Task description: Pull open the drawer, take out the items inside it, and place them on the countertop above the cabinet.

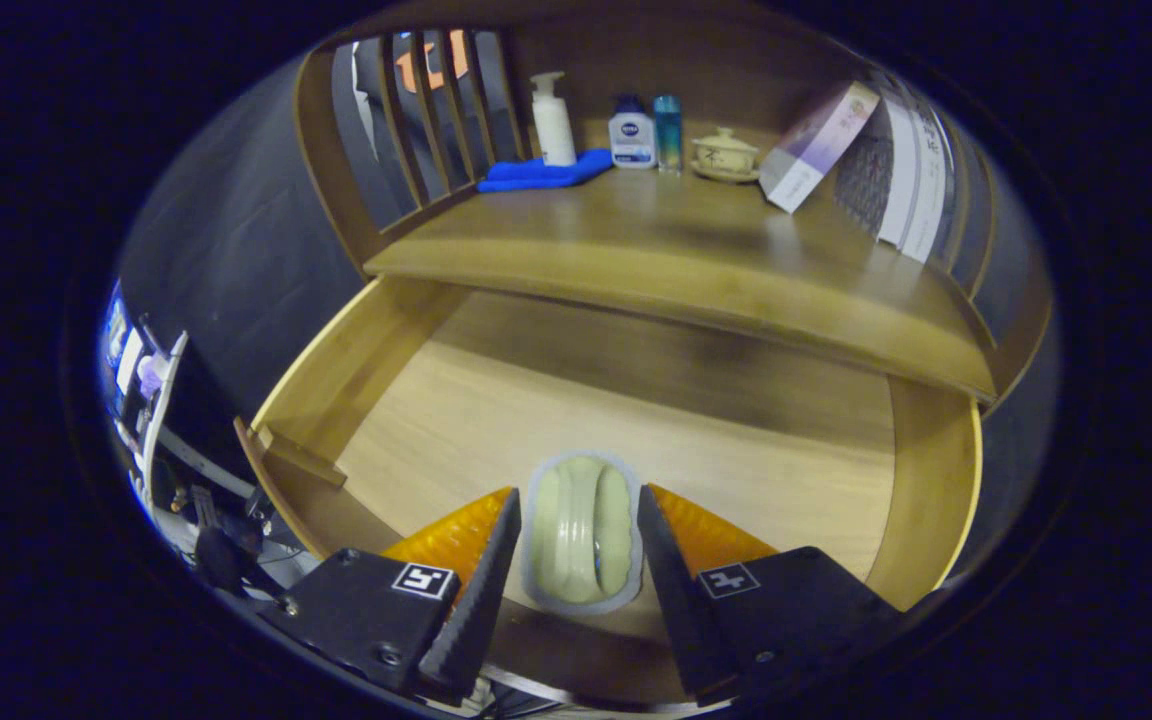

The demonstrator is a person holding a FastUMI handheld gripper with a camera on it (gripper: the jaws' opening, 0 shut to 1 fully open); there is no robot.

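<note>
- Gripper view: drawer [416, 330] is pulled well out, tool [579, 545] sits over its front part, angled down and forward toward the cabinet.
- Item in hand: a pale green oblong object with a grey rim, maybe a small dish or lidded case [582, 545]; can't tell which. It stands on edge between the two fingers, both sides pressed against it, so the tool is closed on it.
- Whether it is touching the drawer floor or lifted clear, I cannot tell from this angle.
- Rest of the visible drawer floor looks bare; the part tucked under the tabletop is shadowed, so can't rule out more items there.
- Tabletop [656, 240] above the cabinet has free space along its front and middle. Judgement: that's the natural drop zone.
- Back row on it: blue cloth [541, 172] with a white pump bottle [553, 120] on it, then a white lotion bottle [632, 132] just beside a teal bottle [668, 132], then a lidded tea bowl on saucer [725, 155], then a box [818, 145] leaning at the right.
- Judgement: grip from the sides keeps the piece on edge for the lift; next move needs to go up and over the tabletop lip without clipping it.
</note>
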